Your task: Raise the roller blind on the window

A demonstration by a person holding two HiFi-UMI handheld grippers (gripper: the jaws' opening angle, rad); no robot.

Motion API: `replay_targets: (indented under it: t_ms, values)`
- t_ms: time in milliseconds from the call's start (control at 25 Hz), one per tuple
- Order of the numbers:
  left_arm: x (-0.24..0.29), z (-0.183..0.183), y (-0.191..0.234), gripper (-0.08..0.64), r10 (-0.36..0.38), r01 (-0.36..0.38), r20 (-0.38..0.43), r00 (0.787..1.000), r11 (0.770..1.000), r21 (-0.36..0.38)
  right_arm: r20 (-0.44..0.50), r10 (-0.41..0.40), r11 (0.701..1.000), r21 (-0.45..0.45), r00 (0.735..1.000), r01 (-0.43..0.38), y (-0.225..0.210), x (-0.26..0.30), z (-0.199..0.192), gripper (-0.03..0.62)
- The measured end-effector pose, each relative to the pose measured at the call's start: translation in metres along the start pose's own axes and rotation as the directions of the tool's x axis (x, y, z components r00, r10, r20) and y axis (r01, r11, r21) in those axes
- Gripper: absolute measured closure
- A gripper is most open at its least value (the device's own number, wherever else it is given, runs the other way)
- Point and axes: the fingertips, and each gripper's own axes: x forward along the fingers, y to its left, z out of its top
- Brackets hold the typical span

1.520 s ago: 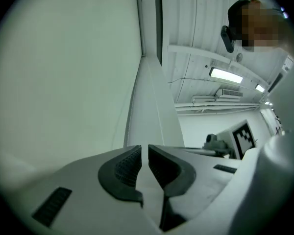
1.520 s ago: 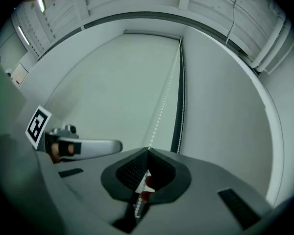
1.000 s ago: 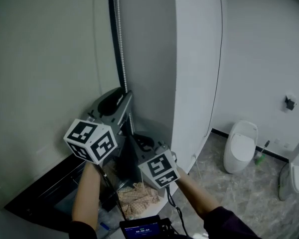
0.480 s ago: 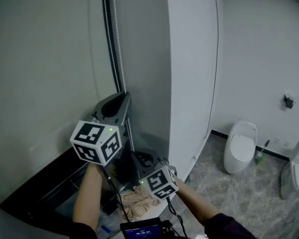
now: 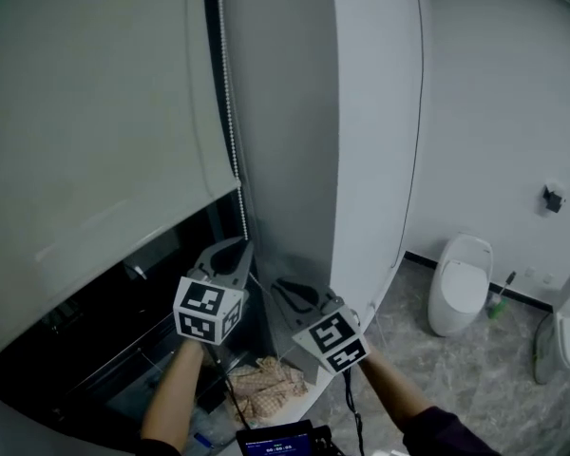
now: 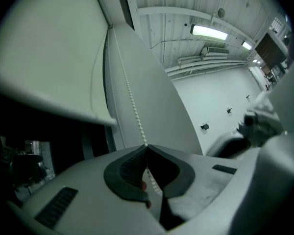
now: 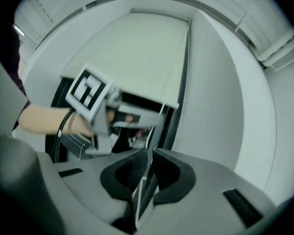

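Note:
The pale roller blind [image 5: 95, 112] covers the upper window, and dark glass [image 5: 85, 359] shows under its bottom edge. Its white bead chain [image 5: 230, 112] hangs along the blind's right side. My left gripper [image 5: 236, 247] points up at the chain below the blind's edge. In the left gripper view the jaws [image 6: 146, 147] are shut on the bead chain [image 6: 130, 97], which runs up from between the pads. My right gripper [image 5: 277, 285] sits just right of it and lower. In the right gripper view its jaws [image 7: 150, 152] are nearly together with a thin pale strand between them.
A white column [image 5: 370, 112] stands right of the chain. A crumpled patterned cloth [image 5: 266, 380] lies on the sill below the grippers. A white toilet [image 5: 459, 281], a green brush [image 5: 497, 297] and another white fixture [image 5: 559, 335] stand on the marble floor at right.
The blind's bottom edge has risen and more dark window shows under it. My left gripper has come down along the chain and its jaws have closed. The right gripper has shifted slightly.

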Motion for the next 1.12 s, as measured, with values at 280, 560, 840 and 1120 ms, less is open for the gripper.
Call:
replay_targets:
  t_ms: [280, 560, 840, 1120]
  values:
    - [-0.008, -0.034, -0.021, 0.548, -0.061, 0.058, -0.051, 0.997, 0.997, -0.049, 0.189, 0.104, 0.96, 0.237, 0.976, -0.149, -0.064, 0.02, 0.15, 0.531]
    - [-0.019, -0.073, -0.06, 0.549, -0.106, 0.104, -0.043, 0.993, 0.993, -0.057, 0.277, 0.188, 0.914, 0.303, 0.942, -0.271, -0.058, 0.039, 0.18, 0.523]
    - [-0.031, -0.081, -0.072, 0.549, -0.144, 0.139, -0.084, 0.986, 0.988, -0.069, 0.279, 0.195, 0.919, 0.283, 0.94, -0.274, -0.051, 0.03, 0.179, 0.584]
    - [-0.056, -0.038, -0.044, 0.546, -0.211, 0.242, 0.125, 0.969, 0.905, -0.35, 0.209, 0.235, 0.894, 0.337, 0.949, -0.295, -0.032, 0.026, 0.12, 0.584]
